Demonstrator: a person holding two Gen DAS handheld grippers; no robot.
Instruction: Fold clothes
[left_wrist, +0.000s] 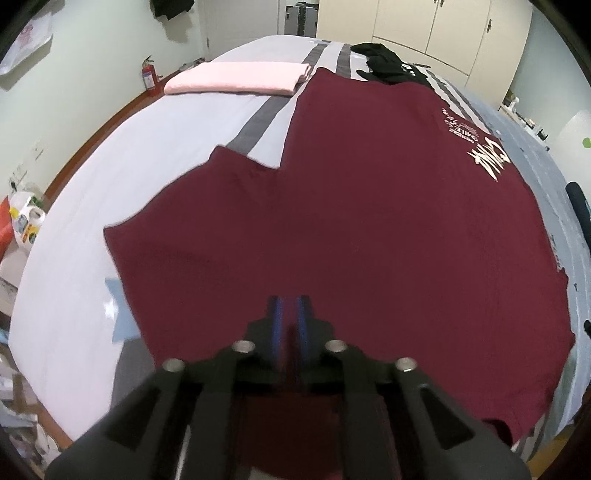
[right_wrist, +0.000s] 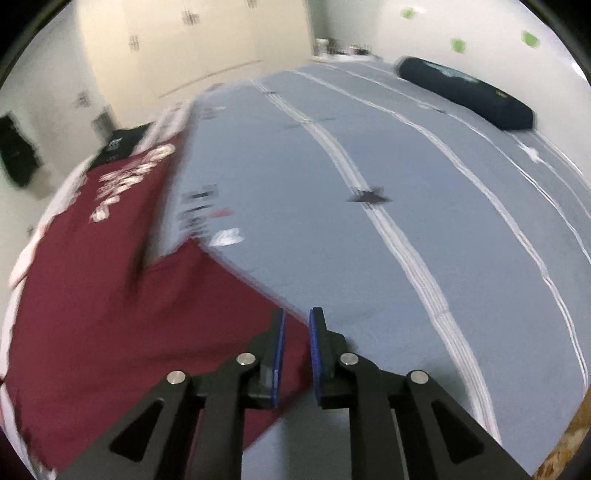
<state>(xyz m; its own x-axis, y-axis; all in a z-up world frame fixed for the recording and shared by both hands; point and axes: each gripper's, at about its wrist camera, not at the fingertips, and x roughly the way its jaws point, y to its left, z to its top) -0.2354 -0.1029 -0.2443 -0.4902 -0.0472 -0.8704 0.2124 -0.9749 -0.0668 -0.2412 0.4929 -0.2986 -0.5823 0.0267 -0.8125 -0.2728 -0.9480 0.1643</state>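
The maroon T-shirt lies spread flat on the bed, and I take it as my landmark. Beyond its far hem sit a folded pink garment and a crumpled black garment; off its printed side, well apart, a dark pillow rests by the wall.

My left tool hangs over the shirt's near part. Its blue pads stand a narrow slit apart, and I see no cloth pinched between them, so I read it as slightly open and holding nothing. My right tool is at the shirt's near edge on the printed side, where maroon meets grey-blue sheet. Its pads show a clear gap with only bed and shirt edge behind them; it grips nothing.

The shirt looks light, thin and limp. It should drape and crease wherever I lift it, and a single layer may slip from a shallow pinch. I would take it at the edges or seams, shoulder and hem on one side, biting deep enough to hold the fabric, and keep both holds taut so the fold lands straight.
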